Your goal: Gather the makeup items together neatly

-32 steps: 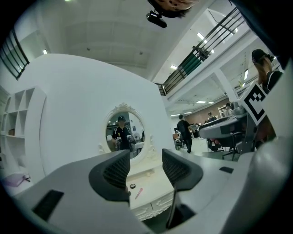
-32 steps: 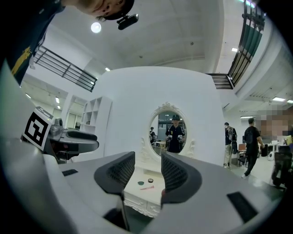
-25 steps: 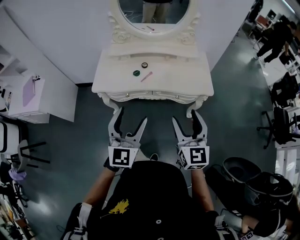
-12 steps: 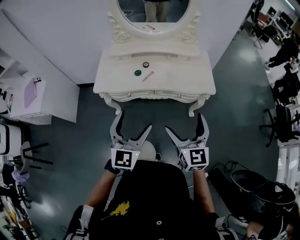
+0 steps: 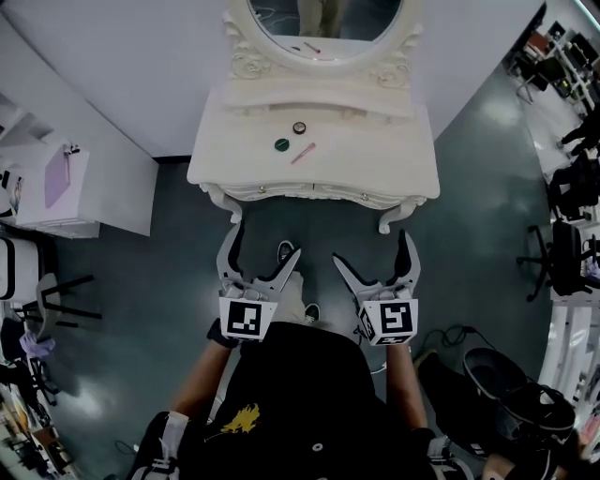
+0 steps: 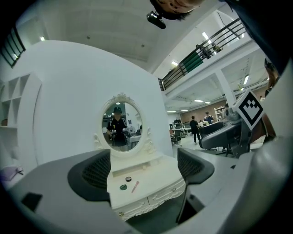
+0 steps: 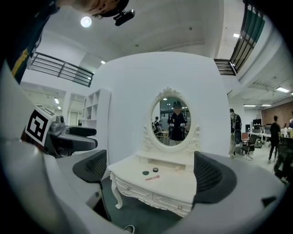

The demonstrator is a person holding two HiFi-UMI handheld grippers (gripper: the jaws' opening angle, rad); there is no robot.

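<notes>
Three makeup items lie on the white dressing table [image 5: 375,150]: a green round compact [image 5: 281,144], a small dark round jar [image 5: 299,127] and a pink stick [image 5: 303,153]. My left gripper [image 5: 264,246] and right gripper [image 5: 371,249] hang side by side over the floor, well short of the table's front edge. Both stand wide open with nothing between their fingers. The left gripper view frames the table [image 6: 160,176] with the compact [image 6: 123,187], jar [image 6: 128,179] and stick [image 6: 135,186]. The right gripper view shows the compact [image 7: 145,172], jar [image 7: 155,170] and stick [image 7: 152,177].
An oval mirror [image 5: 323,19] rises at the table's back. A white shelf unit [image 5: 56,192] stands to the left, a black stool [image 5: 56,300] below it. Office chairs [image 5: 567,253] and a basket [image 5: 502,370] crowd the right. A shoe [image 5: 286,251] shows between the grippers.
Both grippers' jaws have spread wider. The table now sits a little farther ahead in the head view, and a shoe has come into sight between the grippers.
</notes>
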